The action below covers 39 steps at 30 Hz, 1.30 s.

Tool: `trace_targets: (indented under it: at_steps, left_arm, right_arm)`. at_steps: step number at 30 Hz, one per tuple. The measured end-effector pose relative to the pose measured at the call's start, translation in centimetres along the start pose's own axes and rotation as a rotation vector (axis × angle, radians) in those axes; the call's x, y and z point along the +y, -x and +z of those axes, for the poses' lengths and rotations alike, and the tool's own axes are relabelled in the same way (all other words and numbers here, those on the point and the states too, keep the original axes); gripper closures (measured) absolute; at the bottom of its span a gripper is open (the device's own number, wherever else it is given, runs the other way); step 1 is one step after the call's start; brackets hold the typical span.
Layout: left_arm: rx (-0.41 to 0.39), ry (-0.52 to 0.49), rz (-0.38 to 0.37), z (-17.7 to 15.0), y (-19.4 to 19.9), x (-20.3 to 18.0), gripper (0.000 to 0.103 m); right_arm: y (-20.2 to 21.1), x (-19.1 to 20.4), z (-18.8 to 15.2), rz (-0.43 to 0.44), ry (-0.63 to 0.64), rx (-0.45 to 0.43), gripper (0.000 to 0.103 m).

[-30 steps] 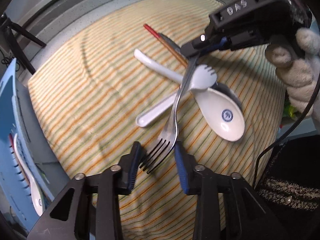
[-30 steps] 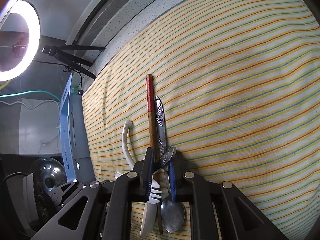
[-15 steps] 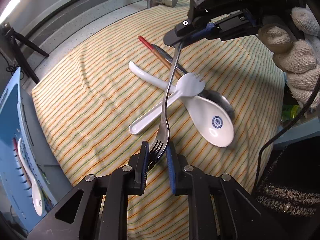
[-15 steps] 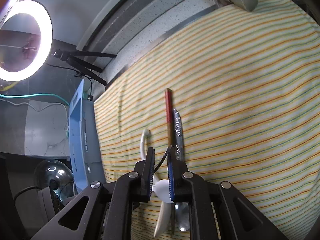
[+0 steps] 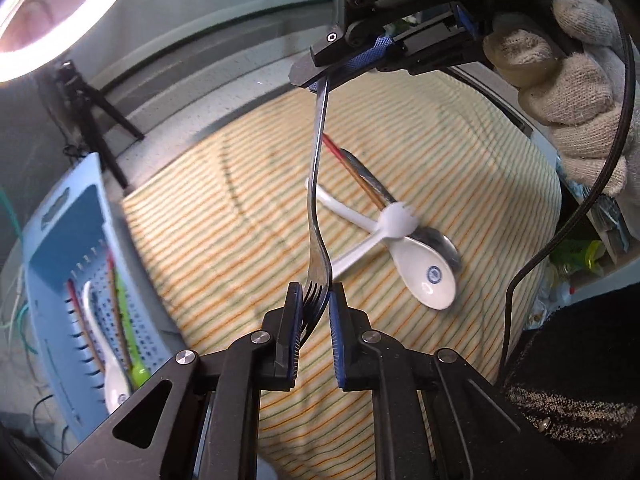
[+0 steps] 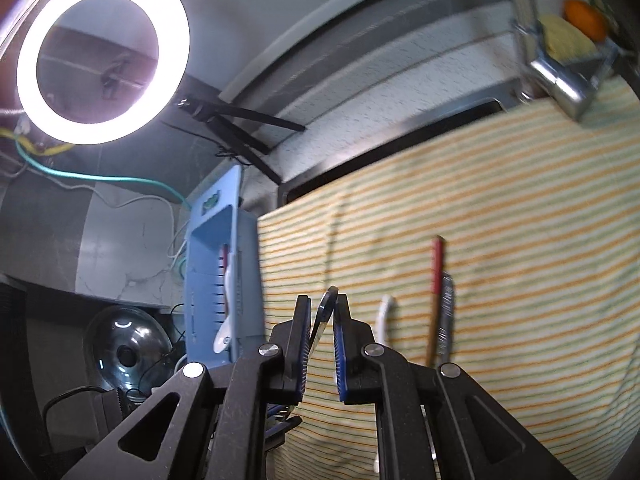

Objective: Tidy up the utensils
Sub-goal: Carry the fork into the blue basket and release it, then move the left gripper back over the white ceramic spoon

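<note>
The metal fork (image 5: 318,216) hangs clear above the striped cloth (image 5: 240,224), held at both ends: the left hand-held gripper (image 5: 314,300) has just been closing and now pinches the tines between its blue ribbed pads, while the right hand-held gripper (image 6: 322,312), drawn narrow, clamps the handle tip. Seen from the left wrist, the fork's long axis runs almost straight away from the left hand-held gripper and upward to the right one, held by a hand (image 5: 576,92) in a knitted glove. The blue slotted tray (image 5: 60,240) lies off to the left of the fork, nearer the left hand, so that hand seems better placed to carry it there. The fork is slim, smooth and shiny, likely slippery. Beyond the fork, a glazed white soup spoon (image 5: 420,272), a white plastic spork (image 5: 360,216), a red-tipped chopstick (image 5: 352,168) and a steel spoon (image 5: 436,240) lie crossed on the cloth.
</note>
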State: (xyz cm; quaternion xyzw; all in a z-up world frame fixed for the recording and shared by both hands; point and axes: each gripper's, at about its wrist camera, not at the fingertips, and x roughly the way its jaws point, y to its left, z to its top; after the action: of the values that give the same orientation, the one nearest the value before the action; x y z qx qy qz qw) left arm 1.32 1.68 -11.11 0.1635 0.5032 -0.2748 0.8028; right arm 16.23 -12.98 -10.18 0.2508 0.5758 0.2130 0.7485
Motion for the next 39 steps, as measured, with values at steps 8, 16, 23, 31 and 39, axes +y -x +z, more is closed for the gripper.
trace_targets:
  at_steps: [8,16,23,31,39]
  left_arm:
    - [-0.022,0.11,0.065,-1.7,1.7,5.7,0.091]
    - [-0.003,0.201,0.084,-3.9,1.4,9.0,0.091]
    - [0.008,0.266,0.069,-4.6,0.9,10.6,0.092]
    - [0.007,0.342,0.107,-5.3,1.5,12.3,0.089]
    - [0.003,0.371,0.113,-5.8,1.8,12.7,0.081]
  right_arm:
    - [-3.6,8.0,1.8,0.03,0.143,0.036,0.094]
    - [-8.5,12.3,1.4,0.017,0.218,0.106,0.095]
    - [-11.6,14.7,1.2,-0.027,0.295,0.138,0.096]
    - [-12.5,16.4,1.4,-0.085,0.388,0.105,0.067]
    - [-11.9,16.9,1.2,-0.096,0.427,0.081,0.066]
